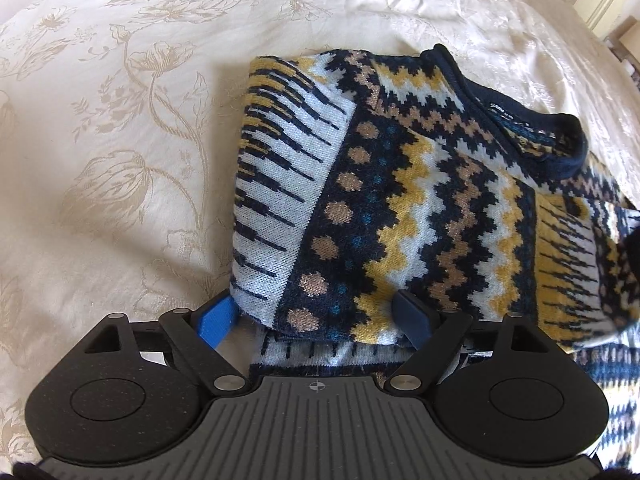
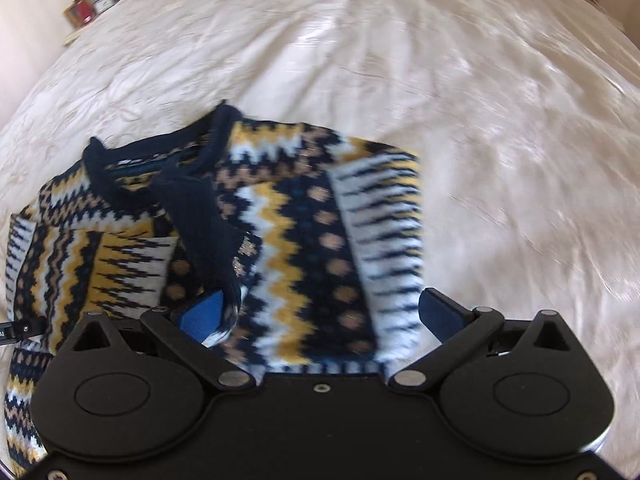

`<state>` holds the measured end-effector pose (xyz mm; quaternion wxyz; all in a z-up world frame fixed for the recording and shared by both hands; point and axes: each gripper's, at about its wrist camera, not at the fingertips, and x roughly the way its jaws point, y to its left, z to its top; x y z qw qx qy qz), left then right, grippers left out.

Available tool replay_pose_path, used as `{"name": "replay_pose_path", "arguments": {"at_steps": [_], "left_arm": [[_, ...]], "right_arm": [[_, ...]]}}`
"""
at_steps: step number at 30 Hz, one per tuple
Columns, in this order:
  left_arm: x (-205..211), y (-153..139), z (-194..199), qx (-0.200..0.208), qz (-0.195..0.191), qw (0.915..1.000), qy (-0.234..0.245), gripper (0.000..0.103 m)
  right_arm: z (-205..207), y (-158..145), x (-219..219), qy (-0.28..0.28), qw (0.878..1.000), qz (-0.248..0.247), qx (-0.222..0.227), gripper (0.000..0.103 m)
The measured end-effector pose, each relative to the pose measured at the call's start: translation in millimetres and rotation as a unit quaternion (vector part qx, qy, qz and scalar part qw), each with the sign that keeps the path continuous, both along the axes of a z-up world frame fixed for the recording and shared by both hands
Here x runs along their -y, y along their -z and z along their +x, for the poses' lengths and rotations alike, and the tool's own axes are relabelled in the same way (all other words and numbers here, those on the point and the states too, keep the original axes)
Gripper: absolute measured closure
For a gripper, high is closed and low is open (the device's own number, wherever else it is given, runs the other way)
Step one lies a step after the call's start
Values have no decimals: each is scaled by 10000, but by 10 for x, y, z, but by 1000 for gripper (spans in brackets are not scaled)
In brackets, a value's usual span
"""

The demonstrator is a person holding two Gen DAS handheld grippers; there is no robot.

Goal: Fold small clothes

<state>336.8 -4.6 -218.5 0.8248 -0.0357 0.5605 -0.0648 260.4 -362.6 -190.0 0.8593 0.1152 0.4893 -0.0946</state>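
**Patterned sweater half folded on the bed, both claws wide**

The knitted sweater (image 1: 400, 184), navy, yellow and white zigzag, lies on the cream floral bedspread (image 1: 100, 120). Both side panels are turned in over the front; the navy collar (image 1: 532, 120) sits at the far end.

Left claw (image 1: 316, 316): jaws spread wide over the near hem, cloth lying between them, pads not pressing. Nothing held.

Right claw (image 2: 320, 316): jaws also apart, low over the sweater. A dark navy cuff (image 2: 208, 232) drapes against its blue left finger (image 2: 200, 312); not pinched, as far as I can judge.

Risks: that cuff could snag on the finger and drag the sleeve out of its fold if the claw pulls off sideways. Thick knit is springy, so the turned-in panels may creep open. A grab at the hem may catch only the top layer.

Hard to read: right view is motion-blurred; the sweater's lower part runs out of frame in both views; layers under the folds are hidden.
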Motion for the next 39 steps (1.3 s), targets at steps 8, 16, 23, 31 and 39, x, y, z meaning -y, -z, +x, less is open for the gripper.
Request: {"name": "replay_pose_path", "arguments": {"at_steps": [8, 16, 23, 31, 39], "left_arm": [[-12, 3, -9, 13, -19, 10000, 8, 19], [-16, 0, -14, 33, -34, 10000, 3, 19], [-19, -1, -27, 65, -44, 10000, -7, 19], [2, -98, -66, 182, 69, 9998, -67, 20], [45, -380, 0, 684, 78, 9976, -67, 20]], "right_arm": [[-230, -2, 95, -34, 9987, 386, 335, 0], [-113, 85, 73, -112, 9971, 662, 371, 1], [-15, 96, 114, 42, 9975, 649, 292, 39], [9, 31, 75, -252, 9982, 494, 225, 85], [85, -408, 109, -423, 9953, 186, 850, 85]]}}
